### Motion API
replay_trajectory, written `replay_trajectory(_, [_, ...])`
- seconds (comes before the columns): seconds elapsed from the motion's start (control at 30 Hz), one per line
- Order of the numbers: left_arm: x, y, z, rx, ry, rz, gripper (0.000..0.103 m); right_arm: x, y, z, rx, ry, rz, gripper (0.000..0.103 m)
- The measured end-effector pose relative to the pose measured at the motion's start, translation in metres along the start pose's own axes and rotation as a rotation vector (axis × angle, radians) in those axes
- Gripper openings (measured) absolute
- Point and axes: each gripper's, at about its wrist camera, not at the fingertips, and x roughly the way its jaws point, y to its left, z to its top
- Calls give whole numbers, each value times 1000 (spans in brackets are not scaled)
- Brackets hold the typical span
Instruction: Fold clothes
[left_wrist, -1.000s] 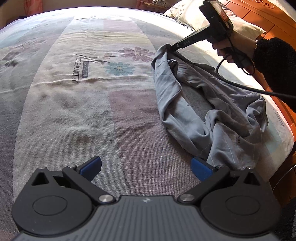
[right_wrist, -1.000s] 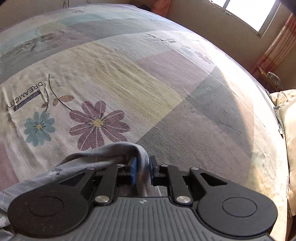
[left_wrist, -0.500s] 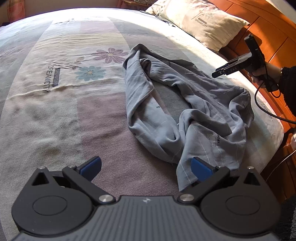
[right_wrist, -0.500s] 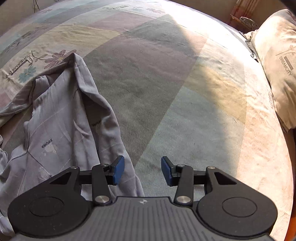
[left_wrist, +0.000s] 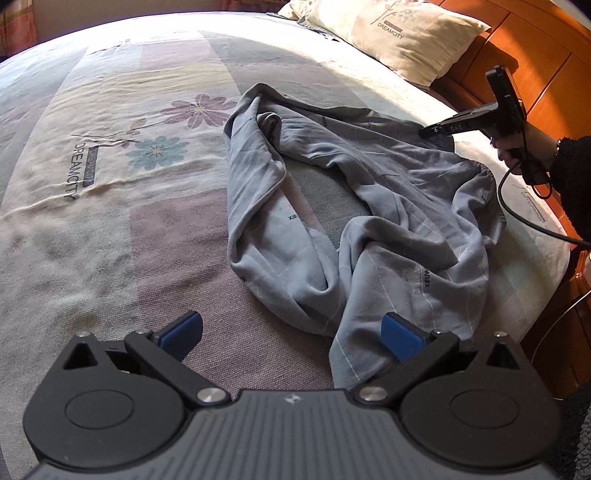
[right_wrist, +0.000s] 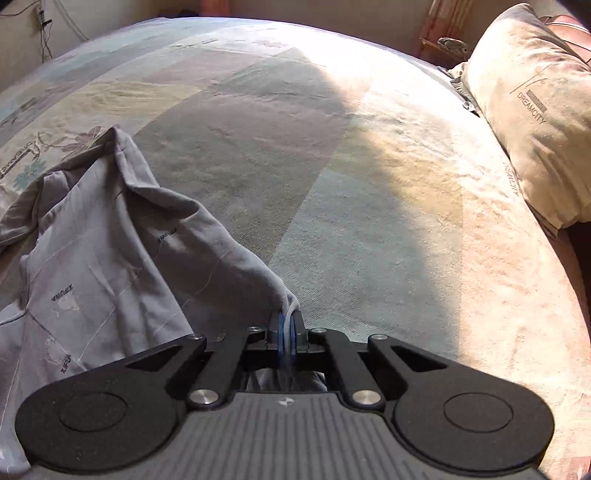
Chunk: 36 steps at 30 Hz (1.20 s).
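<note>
Garment: a grey printed garment (left_wrist: 369, 221) is lying crumpled in a loose ring on the patterned bedsheet (left_wrist: 110, 221), towards the bed's right edge, well short of the pillow (left_wrist: 402, 33).
Handling: it is looking light, thin and limp, so it is likely sagging and bunching wherever it is unsupported; fabric this soft is not fragile, but it may be slipping from a shallow pinch.
Where to hold: hems and corners are looking like the best places, one per gripper, so the cloth is spreading flat.
Right gripper (right_wrist: 287, 328): its blue pads are pressing together, pinching a tip of the garment's far edge.
Left gripper (left_wrist: 291, 332): its jaws are standing wide apart, hovering over the near hem, gripping nothing.
</note>
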Motion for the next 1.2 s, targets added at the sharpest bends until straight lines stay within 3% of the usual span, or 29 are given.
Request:
replay_trajectory(0.1, [-1, 0, 0, -3, 0, 6, 102, 5, -18, 16, 74, -37, -87, 6])
replay_trajectory(0.27, [-6, 0, -3, -6, -7, 5, 102, 20, -16, 23, 50, 15, -157, 17])
replay_trajectory(0.33, [-8, -1, -4, -4, -9, 6, 102, 9, -13, 18, 69, -1, -130, 24])
replay_trajectory(0.53, [-13, -7, -8, 24, -24, 14, 102, -46, -5, -24, 167, -14, -66, 27])
replay_trajectory(0.7, [-18, -24, -13, 66, -38, 9, 102, -100, 14, -89, 321, -46, -16, 31])
replay_trajectory(0.83, [-23, -38, -17, 89, -44, -10, 102, -125, 21, -153, 563, -80, 83, 35])
replay_trajectory(1.03, [-27, -58, -24, 103, -46, -39, 102, -105, 38, -227, 942, -125, 295, 35])
replay_trajectory(1.2, [-32, -69, -31, 109, -41, -37, 102, -80, 48, -236, 1102, -270, 325, 33])
